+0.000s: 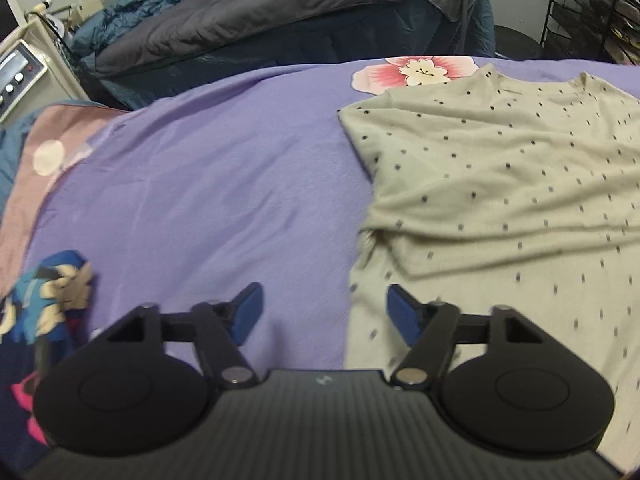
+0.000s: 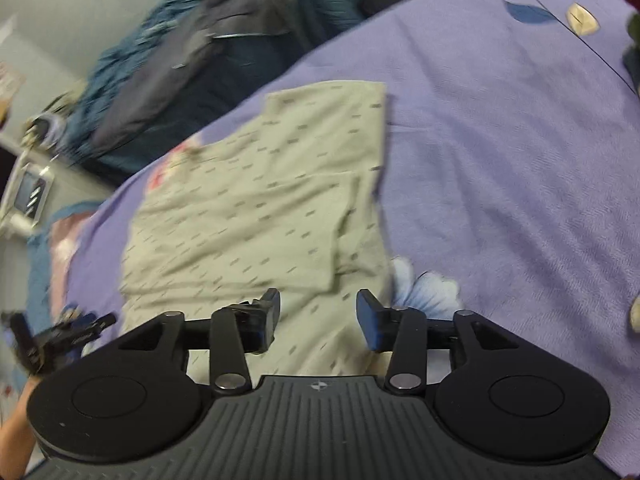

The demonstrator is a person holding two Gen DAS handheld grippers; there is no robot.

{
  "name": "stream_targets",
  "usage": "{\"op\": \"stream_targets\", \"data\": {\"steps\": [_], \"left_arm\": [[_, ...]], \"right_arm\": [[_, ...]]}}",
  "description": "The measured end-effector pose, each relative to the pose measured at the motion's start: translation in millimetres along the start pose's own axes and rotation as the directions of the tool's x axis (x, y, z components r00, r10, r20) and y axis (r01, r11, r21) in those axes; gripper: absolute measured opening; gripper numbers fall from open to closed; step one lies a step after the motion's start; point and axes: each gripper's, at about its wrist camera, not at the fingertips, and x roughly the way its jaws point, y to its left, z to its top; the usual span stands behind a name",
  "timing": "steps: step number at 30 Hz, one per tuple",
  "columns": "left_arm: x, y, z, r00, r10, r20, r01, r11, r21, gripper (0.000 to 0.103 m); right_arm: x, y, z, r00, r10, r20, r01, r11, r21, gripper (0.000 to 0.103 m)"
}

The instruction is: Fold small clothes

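Fingers of both the left gripper and right gripper stood open, empty; gripping the shirt by its hem corners would have suited folding.

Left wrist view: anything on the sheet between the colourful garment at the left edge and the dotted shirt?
Nothing. Between the colourful garment and the dotted shirt there is only bare purple sheet, seen in the left wrist view.
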Motion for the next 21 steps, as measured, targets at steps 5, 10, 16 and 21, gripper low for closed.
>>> {"op": "stream_targets", "data": {"steps": [5,10,16,21], "left_arm": [[-50.3,28.9,-51.0,1.0,0.024,0.005,-0.024,0.999,0.033,0.087],[-88.1,58.9,-105.8,0.997,0.064,-0.043,-0.063,0.998,0.008,0.088],[-128.8,100.6,-168.0,0.996,0.019,-0.086,-0.028,0.994,-0.105,0.087],[-132.1,70.3,-171.7,0.994,-0.102,-0.041,0.095,0.984,-0.148,0.087]], "right_arm": [[-37.6,15.0,-40.1,0.988,0.092,-0.123,-0.106,0.988,-0.11,0.101],[-67.1,21.6,-102.6,0.952,0.047,-0.303,-0.116,0.97,-0.213,0.094],[-85.5,20.3,-170.5,0.928,-0.071,-0.366,-0.046,0.953,-0.3,0.098],[-63.0,6.4,-174.5,0.951,-0.043,-0.306,0.004,0.992,-0.127,0.101]]}}
